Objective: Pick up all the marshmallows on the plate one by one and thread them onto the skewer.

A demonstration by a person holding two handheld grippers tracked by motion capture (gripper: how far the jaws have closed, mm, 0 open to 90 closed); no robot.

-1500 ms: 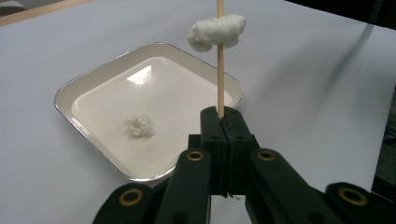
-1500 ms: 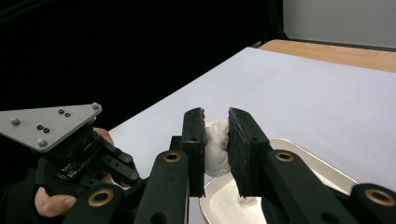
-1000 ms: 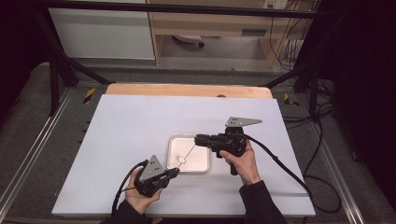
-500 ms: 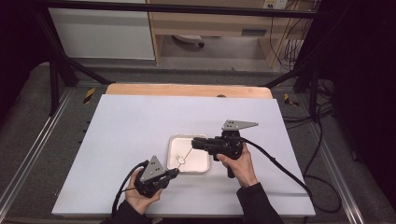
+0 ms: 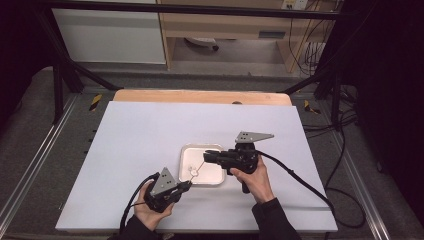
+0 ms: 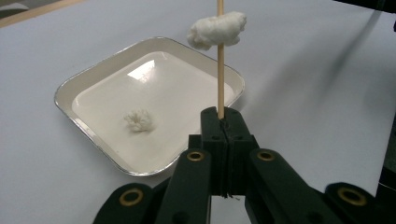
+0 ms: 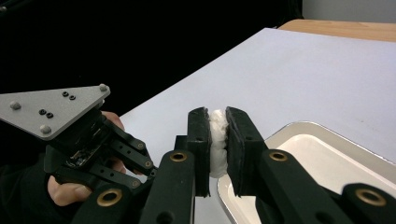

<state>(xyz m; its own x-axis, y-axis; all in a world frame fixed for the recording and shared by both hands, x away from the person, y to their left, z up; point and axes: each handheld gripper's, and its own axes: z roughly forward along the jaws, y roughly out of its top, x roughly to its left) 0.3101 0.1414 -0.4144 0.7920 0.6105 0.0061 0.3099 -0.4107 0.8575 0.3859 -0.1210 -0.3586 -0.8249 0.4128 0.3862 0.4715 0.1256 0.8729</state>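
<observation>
Figure. Threading soft white pieces onto a thin wooden skewer above a shallow white tray, which lies on the pale tabletop and serves here as the landmark.

The left gripper, just off the tray's near-left corner, has its jaws fully closed on the lower end of the skewer, which slants up over the tray. One fluffy white piece already sits on the shaft, well above the jaws and over the tray's far edge. A second, smaller tuft lies loose on the tray floor, near its middle.

The right gripper, at the tray's right side, has its jaws drawn narrow and pinching a white wad; the wad bulges between the pads, at the tray's near rim in the right gripper view.

Handling, as judged: the pieces look very light, soft and compressible, like cotton or marshmallow, so they deform under a squeeze and may tear or stick. They are best held lightly across their widest part, leaving the centre free for the point. The skewer is stiff but slender and could snap or pivot; the hold near its base suits it.
</observation>
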